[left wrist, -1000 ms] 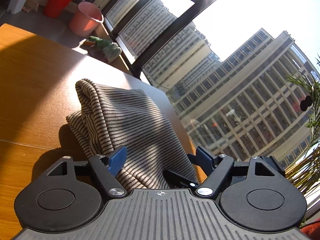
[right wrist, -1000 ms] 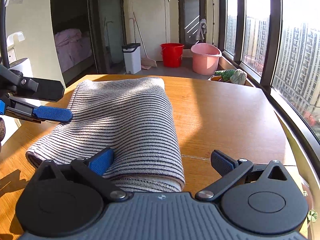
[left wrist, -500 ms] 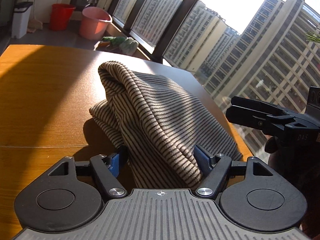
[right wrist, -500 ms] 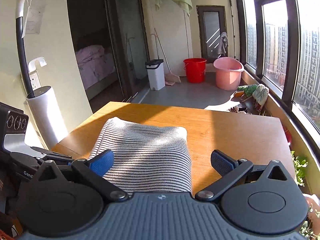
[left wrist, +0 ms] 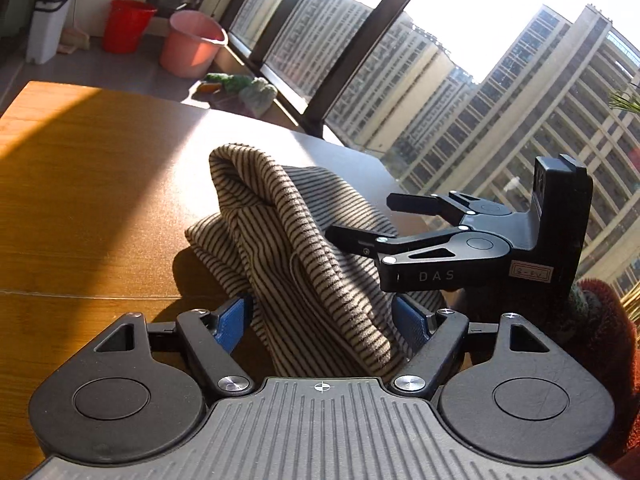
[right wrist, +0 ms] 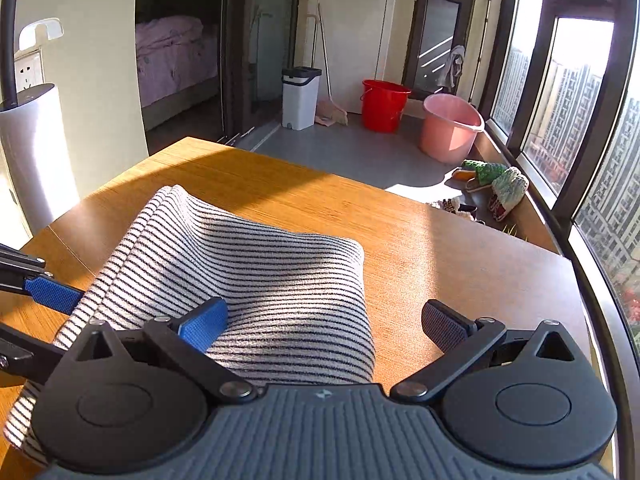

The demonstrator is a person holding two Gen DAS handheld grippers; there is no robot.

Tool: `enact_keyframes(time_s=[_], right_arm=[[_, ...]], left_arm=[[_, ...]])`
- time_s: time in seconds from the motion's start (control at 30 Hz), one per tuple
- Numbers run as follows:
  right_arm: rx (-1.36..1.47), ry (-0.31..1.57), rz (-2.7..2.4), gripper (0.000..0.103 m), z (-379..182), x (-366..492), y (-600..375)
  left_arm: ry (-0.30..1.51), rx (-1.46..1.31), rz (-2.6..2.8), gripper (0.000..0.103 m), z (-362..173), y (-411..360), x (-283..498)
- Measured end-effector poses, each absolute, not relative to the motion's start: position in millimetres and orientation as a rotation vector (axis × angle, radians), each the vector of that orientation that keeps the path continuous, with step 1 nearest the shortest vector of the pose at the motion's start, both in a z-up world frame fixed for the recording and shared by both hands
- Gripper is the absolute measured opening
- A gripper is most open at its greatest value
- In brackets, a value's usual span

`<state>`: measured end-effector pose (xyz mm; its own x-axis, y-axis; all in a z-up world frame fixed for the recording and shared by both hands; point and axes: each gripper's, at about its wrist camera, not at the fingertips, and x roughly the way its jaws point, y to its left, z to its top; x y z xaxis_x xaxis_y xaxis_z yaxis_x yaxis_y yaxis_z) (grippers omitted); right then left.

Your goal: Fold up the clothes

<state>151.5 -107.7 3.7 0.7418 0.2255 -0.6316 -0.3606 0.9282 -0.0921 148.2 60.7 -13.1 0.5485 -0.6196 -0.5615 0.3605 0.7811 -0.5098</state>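
Observation:
A folded black-and-white striped garment (left wrist: 280, 240) lies on the wooden table (left wrist: 80, 200) and is lifted at its near end. My left gripper (left wrist: 324, 320) has its jaws wide apart with the bunched cloth lying between the blue pads. My right gripper (right wrist: 320, 320) is open over the garment (right wrist: 272, 280); the cloth runs under its left pad, and its right pad hangs over bare table (right wrist: 460, 248). The right gripper also shows in the left wrist view (left wrist: 360, 220), open, at the cloth's right side. A left gripper finger (right wrist: 52, 296) shows at the cloth's left edge.
The table's far edge drops to a balcony floor with a red bucket (right wrist: 384, 104), a pink tub (right wrist: 452, 128), a white bin (right wrist: 300, 96) and slippers (right wrist: 496, 184). Windows (right wrist: 568, 100) run along the right. A white cylinder (right wrist: 32, 152) stands at the left.
The left gripper has lifted its end of the garment and moved in around it. The right gripper has come back down over the cloth and moved closer to the left one.

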Motion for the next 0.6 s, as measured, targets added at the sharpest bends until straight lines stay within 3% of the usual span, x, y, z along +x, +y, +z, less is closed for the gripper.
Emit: enact_keyframes(time_s=[0.23,0.43,0.6], right_arm=[[-0.011,0.623,0.287,0.103,18,113,-164],[-0.021,0.666,0.233,0.103,-16,93,-178],[-0.085,0.627,0.202,0.103,-16,89,-164]], left_arm=[[0.837,-0.343,-0.632,0.079,-25,44,148],[0.854,-0.300,-0.608,0.076,-28,36,147],[0.719,-0.196,-0.494,0.074,8,35,140]])
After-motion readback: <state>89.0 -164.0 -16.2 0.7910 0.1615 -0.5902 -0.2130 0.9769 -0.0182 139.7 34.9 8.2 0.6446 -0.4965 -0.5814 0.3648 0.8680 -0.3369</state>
